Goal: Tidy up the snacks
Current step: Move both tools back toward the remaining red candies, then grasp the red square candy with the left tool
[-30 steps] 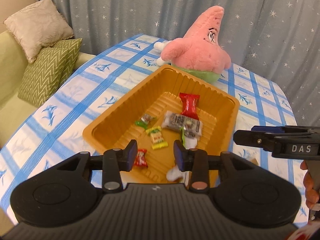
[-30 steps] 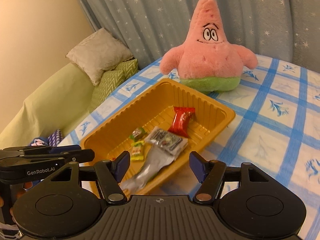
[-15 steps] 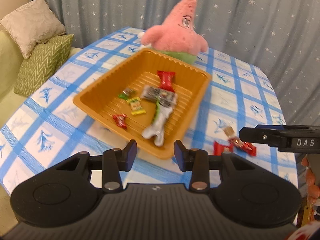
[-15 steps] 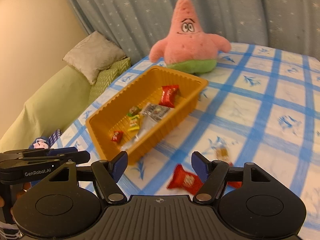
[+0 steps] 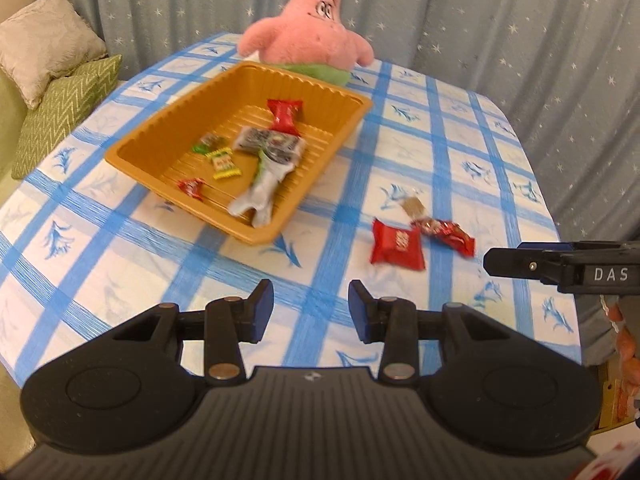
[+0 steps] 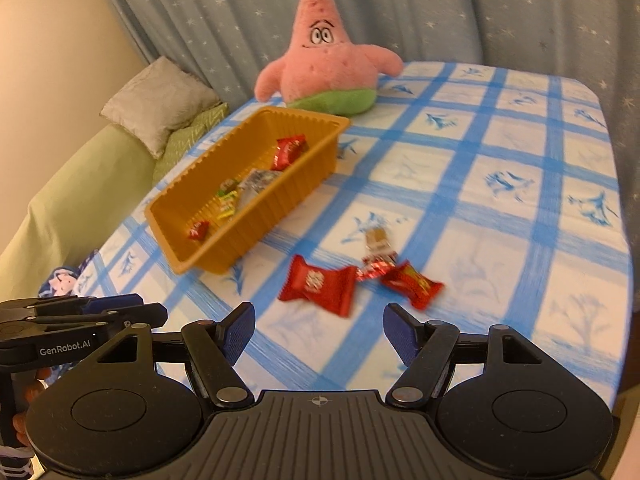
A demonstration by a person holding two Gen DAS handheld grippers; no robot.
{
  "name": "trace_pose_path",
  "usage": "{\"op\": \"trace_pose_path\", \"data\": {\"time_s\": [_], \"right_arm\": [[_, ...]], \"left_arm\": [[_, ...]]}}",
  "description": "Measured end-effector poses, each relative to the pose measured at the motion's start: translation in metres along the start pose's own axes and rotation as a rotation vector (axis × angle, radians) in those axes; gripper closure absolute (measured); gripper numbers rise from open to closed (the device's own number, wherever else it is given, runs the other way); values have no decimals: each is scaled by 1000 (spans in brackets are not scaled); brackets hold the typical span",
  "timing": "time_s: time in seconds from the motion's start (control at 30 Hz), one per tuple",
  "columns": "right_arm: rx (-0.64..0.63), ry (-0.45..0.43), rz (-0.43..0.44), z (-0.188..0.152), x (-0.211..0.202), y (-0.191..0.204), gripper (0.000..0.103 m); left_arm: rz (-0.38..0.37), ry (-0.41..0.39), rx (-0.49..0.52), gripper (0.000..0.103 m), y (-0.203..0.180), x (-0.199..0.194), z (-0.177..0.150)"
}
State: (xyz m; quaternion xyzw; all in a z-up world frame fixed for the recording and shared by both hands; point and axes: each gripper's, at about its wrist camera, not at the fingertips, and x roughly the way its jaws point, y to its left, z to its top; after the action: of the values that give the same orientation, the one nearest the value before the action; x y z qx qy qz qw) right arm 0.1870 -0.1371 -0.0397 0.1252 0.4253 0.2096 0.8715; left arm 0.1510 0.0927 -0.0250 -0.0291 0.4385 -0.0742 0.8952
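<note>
Well, from my left wrist, my left gripper [image 5: 310,306] hangs spread and empty over the near edge of the blue-checked tablecloth [image 5: 460,160]. Far left sits the orange tray [image 5: 160,136], several wrapped snacks inside, among them a red packet [image 5: 285,115] and a silver pouch [image 5: 264,192]. Right of the tray lie a red wafer pack [image 5: 396,245] and a red candy [image 5: 448,234], touching.

From my right wrist, my right gripper [image 6: 319,332] is spread wide, pinching nothing. Just beyond it lie the red wafer pack [image 6: 318,284], the red candy [image 6: 412,282] and a small brown sweet [image 6: 376,240]. The pink plush star [image 6: 328,64] stands behind the tray [image 6: 256,216].
</note>
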Motion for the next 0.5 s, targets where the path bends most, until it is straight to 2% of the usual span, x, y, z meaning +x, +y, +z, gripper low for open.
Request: {"op": "trace_pose_path", "data": {"time_s": [0.5], "right_arm": [[6, 24, -73, -24, -12, -26, 32]], "left_arm": [[-33, 15, 98, 65, -43, 14, -20]]}}
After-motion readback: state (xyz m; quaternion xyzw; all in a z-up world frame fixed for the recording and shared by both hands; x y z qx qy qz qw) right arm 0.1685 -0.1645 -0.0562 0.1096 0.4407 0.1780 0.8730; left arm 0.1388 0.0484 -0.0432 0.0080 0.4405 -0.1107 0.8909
